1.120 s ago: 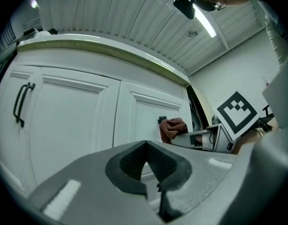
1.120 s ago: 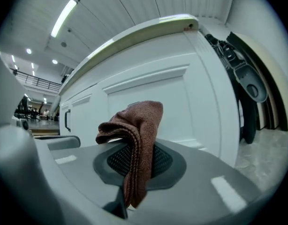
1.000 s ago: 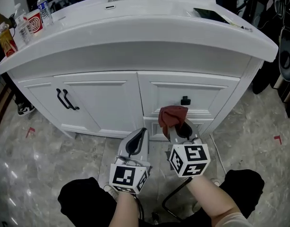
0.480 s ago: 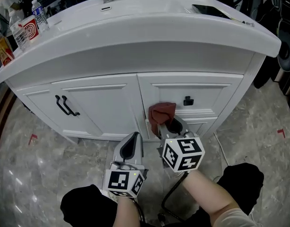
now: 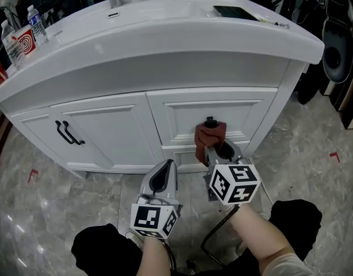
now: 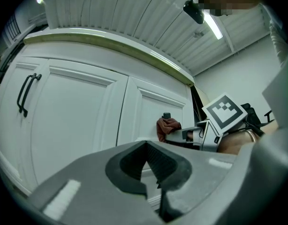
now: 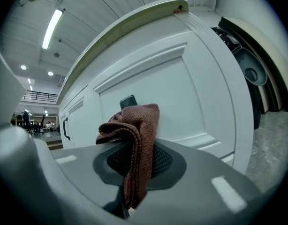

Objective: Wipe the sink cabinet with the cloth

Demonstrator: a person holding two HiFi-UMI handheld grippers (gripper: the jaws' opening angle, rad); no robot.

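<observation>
Head view: my right gripper [image 5: 214,149] holds the cloth [image 5: 210,134] up at the cabinet [image 5: 107,128] — the bunched cloth sits at its tips, against the drawer [image 5: 245,111] just below the knob [image 5: 210,120]. My left gripper [image 5: 165,174] hangs just beside it, short of the cabinet. Left gripper view: jaws together, nothing between them. Right gripper view: jaws clamped on the cloth — its fold drapes over them

Cloth back over to the right
The right gripper [image 5: 214,149] brings the cloth [image 5: 210,137] from the drawer's [image 5: 245,114] left edge to just under the knob [image 5: 210,120].
</observation>
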